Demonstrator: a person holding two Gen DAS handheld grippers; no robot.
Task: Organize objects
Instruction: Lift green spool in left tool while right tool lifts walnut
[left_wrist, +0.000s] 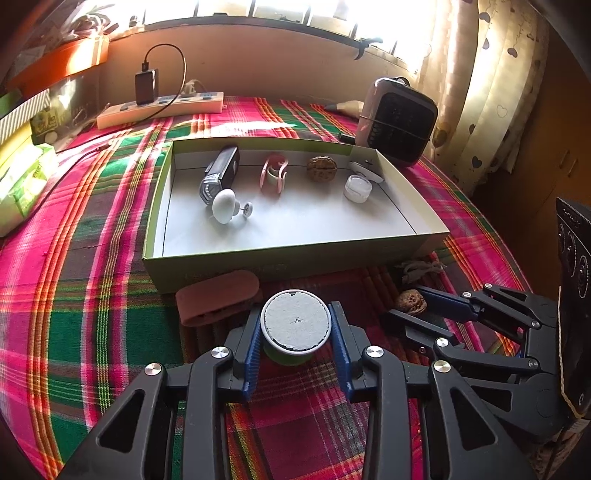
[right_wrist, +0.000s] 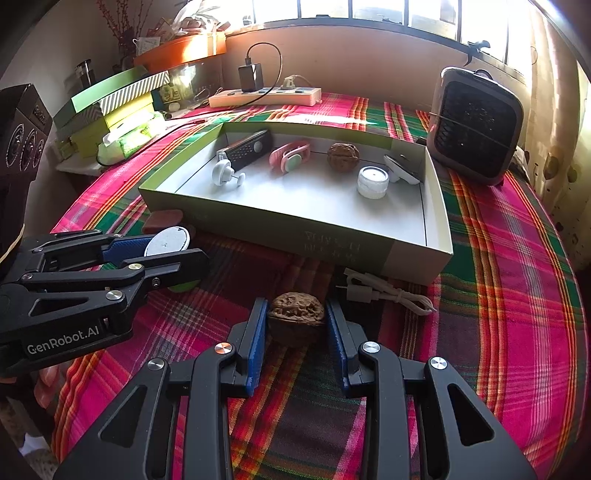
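Observation:
My left gripper (left_wrist: 295, 332) is shut on a round green container with a grey-white lid (left_wrist: 295, 320), just in front of the open cardboard box (left_wrist: 295, 254); it also shows in the right wrist view (right_wrist: 168, 242). My right gripper (right_wrist: 296, 321) is shut on a brown walnut (right_wrist: 296, 314) on the plaid cloth, seen from the left wrist too (left_wrist: 411, 302). Inside the box lie a black remote (left_wrist: 221, 171), a white knob (left_wrist: 224, 205), a pink clip (left_wrist: 273, 173), another walnut (left_wrist: 322, 168) and a clear jar (left_wrist: 357, 188).
A pink case (left_wrist: 218, 297) lies left of the green container against the box front. A white cable (right_wrist: 384, 293) lies by the box's front right corner. A small heater (left_wrist: 397, 122), a power strip (left_wrist: 162, 109) and stacked boxes (right_wrist: 110, 110) stand behind.

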